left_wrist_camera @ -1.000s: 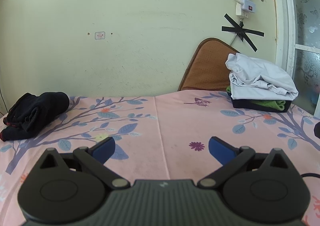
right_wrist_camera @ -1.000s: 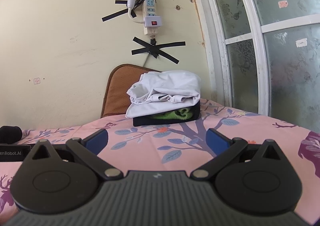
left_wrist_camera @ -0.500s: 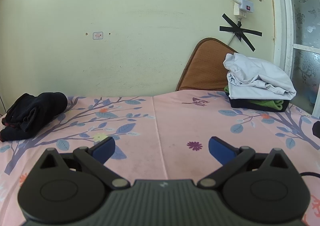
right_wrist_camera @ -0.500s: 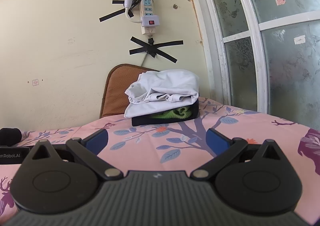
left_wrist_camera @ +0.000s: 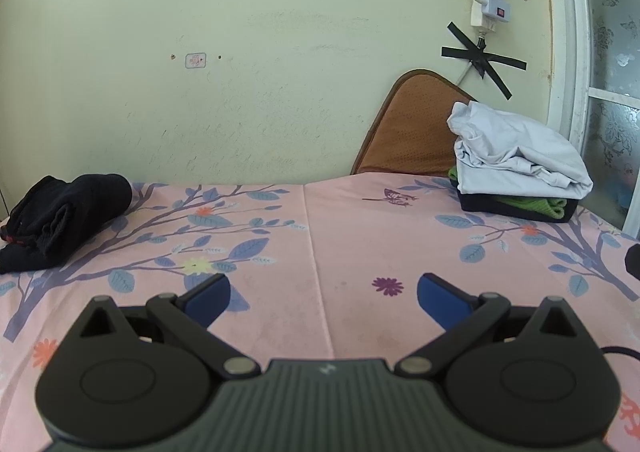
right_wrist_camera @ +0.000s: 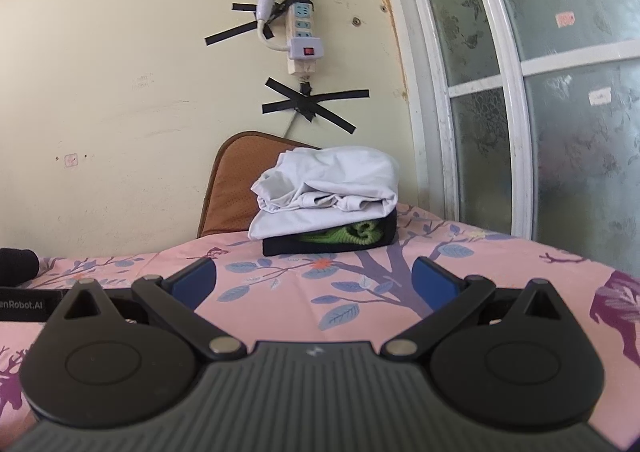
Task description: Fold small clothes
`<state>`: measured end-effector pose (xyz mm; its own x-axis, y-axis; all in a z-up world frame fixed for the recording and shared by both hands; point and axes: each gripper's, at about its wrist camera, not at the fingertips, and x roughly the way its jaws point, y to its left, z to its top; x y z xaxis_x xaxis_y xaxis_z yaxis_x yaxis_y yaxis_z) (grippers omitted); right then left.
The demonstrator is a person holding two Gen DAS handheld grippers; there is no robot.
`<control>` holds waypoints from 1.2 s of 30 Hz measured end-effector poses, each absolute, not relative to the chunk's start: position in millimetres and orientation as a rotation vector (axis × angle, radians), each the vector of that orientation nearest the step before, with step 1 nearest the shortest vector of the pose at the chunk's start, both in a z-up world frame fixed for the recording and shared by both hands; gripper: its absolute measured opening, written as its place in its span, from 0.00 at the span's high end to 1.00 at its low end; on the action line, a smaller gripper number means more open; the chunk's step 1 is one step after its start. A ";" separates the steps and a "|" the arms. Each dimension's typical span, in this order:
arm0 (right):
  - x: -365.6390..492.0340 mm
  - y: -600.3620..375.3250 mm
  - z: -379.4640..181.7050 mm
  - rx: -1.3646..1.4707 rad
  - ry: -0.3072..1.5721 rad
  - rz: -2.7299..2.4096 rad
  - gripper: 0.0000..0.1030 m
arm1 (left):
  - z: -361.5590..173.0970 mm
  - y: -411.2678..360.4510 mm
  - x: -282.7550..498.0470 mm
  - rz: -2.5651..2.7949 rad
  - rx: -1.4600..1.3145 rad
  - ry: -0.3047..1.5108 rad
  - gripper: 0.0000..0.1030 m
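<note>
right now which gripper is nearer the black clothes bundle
Left. The left gripper has the black bundle just ahead to its left; the right gripper sees only its tip at the far left edge.

Pink tree-print bed sheet [left_wrist_camera: 312, 236]; crumpled black garment [left_wrist_camera: 64, 215] at its far left edge, folded stack [left_wrist_camera: 516, 171] far right — black at bottom, green between, pale grey top; brown cushion [left_wrist_camera: 412, 123] at back against wall.

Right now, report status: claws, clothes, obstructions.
Left claw open, empty. Right claw open, empty. Black garment bunched at far left, unfolded; folded stack far right. Pink sheet between bare.
</note>
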<state>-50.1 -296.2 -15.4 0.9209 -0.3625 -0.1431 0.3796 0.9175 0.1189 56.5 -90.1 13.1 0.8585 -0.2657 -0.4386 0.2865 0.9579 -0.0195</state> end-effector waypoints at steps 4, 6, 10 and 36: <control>-49.6 -295.4 -14.9 0.134 0.121 -0.378 0.00 | 11.7 -91.2 58.8 -0.251 0.063 0.464 0.00; -49.1 -297.0 -15.0 0.143 0.124 -0.380 0.00 | 11.2 -91.7 59.7 -0.234 0.069 0.472 0.00; -49.6 -300.2 -15.7 0.163 0.125 -0.390 0.00 | 10.7 -91.5 60.3 -0.217 0.075 0.478 0.00; -45.3 -315.9 -19.3 0.278 0.171 -0.397 0.00 | 9.5 -99.7 56.5 -0.230 0.129 0.474 0.00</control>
